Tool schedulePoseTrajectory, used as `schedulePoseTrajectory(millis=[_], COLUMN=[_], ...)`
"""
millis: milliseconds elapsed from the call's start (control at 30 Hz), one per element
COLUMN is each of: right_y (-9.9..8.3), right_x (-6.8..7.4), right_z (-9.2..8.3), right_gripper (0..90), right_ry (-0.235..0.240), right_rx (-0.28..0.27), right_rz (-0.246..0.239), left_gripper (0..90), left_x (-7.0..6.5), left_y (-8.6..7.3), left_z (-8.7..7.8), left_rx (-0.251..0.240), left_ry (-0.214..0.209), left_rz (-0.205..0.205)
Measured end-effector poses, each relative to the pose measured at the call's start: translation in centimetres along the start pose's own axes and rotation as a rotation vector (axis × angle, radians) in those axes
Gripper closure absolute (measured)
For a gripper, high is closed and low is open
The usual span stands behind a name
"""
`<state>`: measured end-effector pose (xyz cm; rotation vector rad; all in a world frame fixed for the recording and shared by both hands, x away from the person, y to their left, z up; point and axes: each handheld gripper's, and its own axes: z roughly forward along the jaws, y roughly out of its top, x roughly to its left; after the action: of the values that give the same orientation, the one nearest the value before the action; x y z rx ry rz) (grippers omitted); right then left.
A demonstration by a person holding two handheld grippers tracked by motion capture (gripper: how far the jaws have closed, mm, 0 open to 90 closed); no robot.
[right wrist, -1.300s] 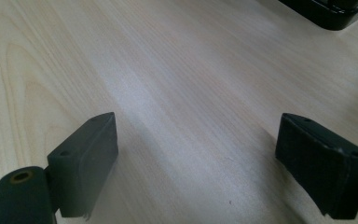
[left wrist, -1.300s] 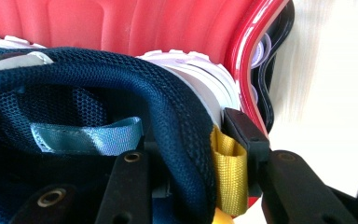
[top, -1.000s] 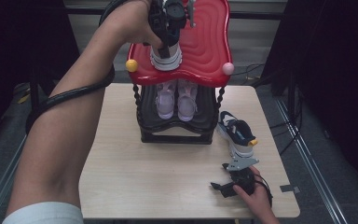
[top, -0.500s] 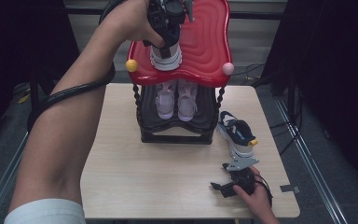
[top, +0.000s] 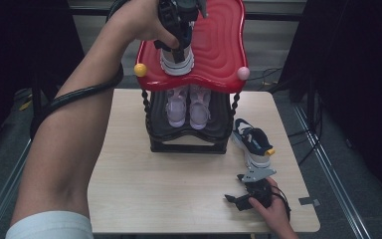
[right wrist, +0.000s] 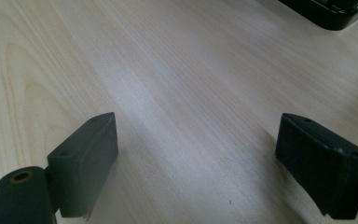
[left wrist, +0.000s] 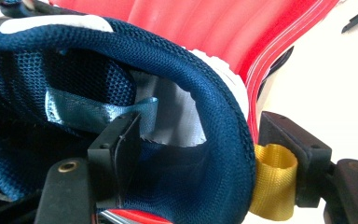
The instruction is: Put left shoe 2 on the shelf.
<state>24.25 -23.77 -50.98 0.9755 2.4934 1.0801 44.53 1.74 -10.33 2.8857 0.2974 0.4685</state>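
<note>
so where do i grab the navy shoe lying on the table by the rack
Take the navy shoe by its heel collar, one jaw inside the opening and one behind the yellow heel loop, coming from the near table edge: the heel points toward the right gripper, and that rim is thin and firm.

High view: table point(top: 144, 199) evenly lit from above, surroundings at left and right edges near black — soft shadows. Left gripper view: overexposed upper right (table washed white). Right gripper view: jaws slightly soft, faint sheen mid-frame.
</note>
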Motion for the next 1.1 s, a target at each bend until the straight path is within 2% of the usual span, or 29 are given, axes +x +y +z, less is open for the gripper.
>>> schedulePoseTrajectory(millis=[233,367,400,633,833,867,1100], right_y=[0.0,0.0,0.0,0.0,0.0,0.0,0.0], right_x=[0.0,0.0,0.0,0.0,0.0,0.0,0.0], right_z=[0.0,0.0,0.0,0.0,0.0,0.0,0.0], right_gripper=[12.5,12.5,12.5,12.4,12.5,12.5,12.4], right_ry=[0.0,0.0,0.0,-0.001,-0.001,-0.001,-0.001], right_rx=[0.0,0.0,0.0,-0.001,-0.001,-0.001,0.0], right_rz=[0.002,0.0,-0.001,-0.001,-0.002,-0.001,-0.002], left_gripper=[24.3,22.4,22.4,21.3,19.5,19.5,20.5], left_x=[0.1,0.3,0.3,0.3,0.1,0.1,0.0], left_y=[0.0,0.0,0.0,-0.1,0.3,0.3,0.0], left_z=[-0.5,-0.8,-0.9,-1.4,-2.1,-2.2,-3.2], left_rx=[-0.021,-0.012,-0.012,-0.005,0.005,0.002,0.011], left_ry=[0.0,-0.011,-0.02,-0.037,-0.015,-0.019,-0.02], left_rz=[-0.029,-0.029,-0.042,-0.037,-0.023,-0.036,-0.04])
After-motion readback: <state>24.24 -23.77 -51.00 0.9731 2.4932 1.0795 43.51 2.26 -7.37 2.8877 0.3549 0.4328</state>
